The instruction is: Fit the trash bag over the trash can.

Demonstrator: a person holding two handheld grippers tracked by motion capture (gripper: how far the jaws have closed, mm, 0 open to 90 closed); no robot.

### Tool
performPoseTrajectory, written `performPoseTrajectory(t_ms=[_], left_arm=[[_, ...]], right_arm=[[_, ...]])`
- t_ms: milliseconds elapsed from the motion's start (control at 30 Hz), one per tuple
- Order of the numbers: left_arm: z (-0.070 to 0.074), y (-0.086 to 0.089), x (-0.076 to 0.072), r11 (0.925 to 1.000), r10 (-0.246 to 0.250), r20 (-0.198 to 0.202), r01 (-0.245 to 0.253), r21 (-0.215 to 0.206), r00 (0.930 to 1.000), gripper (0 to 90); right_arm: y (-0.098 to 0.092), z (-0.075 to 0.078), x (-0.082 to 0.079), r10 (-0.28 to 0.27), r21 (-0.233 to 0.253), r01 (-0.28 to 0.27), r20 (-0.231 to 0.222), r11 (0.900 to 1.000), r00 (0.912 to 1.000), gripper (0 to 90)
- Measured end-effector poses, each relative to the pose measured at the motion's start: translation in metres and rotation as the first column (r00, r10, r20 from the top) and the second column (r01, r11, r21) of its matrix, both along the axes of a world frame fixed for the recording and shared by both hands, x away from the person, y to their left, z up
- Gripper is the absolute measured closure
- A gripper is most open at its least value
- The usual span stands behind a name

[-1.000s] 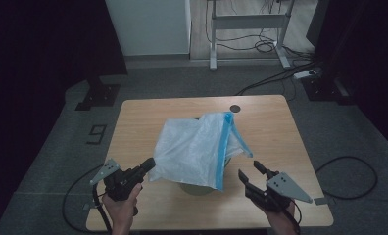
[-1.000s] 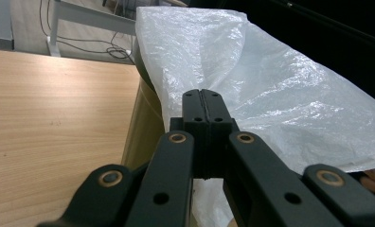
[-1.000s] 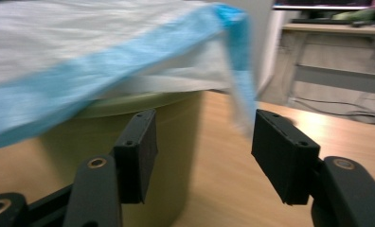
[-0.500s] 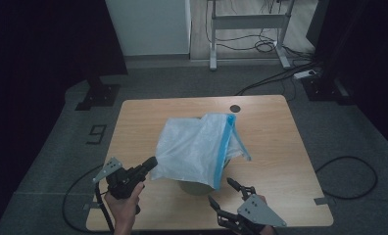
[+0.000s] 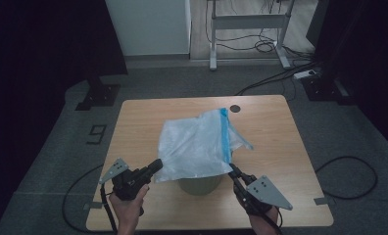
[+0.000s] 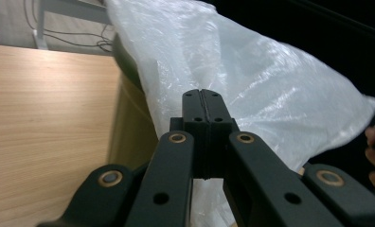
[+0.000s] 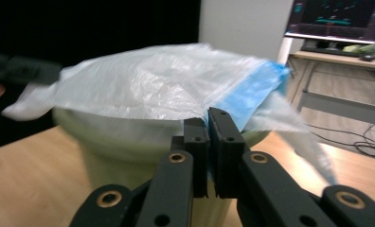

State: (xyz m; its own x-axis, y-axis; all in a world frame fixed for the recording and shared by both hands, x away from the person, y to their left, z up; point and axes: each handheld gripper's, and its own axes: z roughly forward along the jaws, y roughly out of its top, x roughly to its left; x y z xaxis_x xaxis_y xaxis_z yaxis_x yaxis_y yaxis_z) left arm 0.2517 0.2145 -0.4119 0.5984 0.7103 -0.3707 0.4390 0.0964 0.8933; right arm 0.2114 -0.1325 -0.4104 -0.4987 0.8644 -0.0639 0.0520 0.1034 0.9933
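A wooden surface [image 5: 133, 127] sits in the middle of the high view, with dark floor around it; a translucent plastic bag [image 5: 197, 147] with a blue band [image 5: 225, 137] is draped over a pale green bin [image 5: 199, 184] near the surface's lower edge, just below the centre of the frame; your left claw [image 5: 156, 165] is at the lower left of the bag, its tips at the bag's lower left corner; in the left gripper view its jaws are pressed together against the plastic bag [image 6: 252, 85], pinching the film, with the bin's wall [image 6: 131, 123] to the left; your right claw [image 5: 232, 170] is at the lower right of the bag, touching its corner below the blue band; in the right gripper view its jaws stand nearly together with a thin gap, at the bag's edge, and you cannot tell whether any film is caught between them; the bag [image 7: 152, 90] spreads over the bin [image 7: 110, 156] across that frame
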Motion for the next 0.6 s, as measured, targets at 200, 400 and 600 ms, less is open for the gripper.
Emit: performPoseTrajectory(t_ms=[200, 400, 600], left_arm=[[0.004, -0.015, 0.003, 0.9994, -0.032, 0.011, 0.032, 0.012, 0.9994, 89.9], [0.01, -0.027, 0.003, 0.9978, -0.065, 0.02, 0.064, 0.019, 0.9977, 89.9], [0.017, -0.036, 0.006, 0.9964, -0.083, 0.022, 0.082, 0.02, 0.9963, 89.9]], right_arm=[[-0.009, 0.019, 0.007, -0.04, 0.03, 0.038, 0.046, 0.999, 0.9982, 88.6], [-0.014, 0.041, 0.005, -0.047, 0.06, 0.041, 0.102, 0.997, 0.9936, 88.6], [-0.012, 0.051, 0.006, -0.042, 0.069, 0.034, 0.125, 0.997, 0.9912, 88.6]])
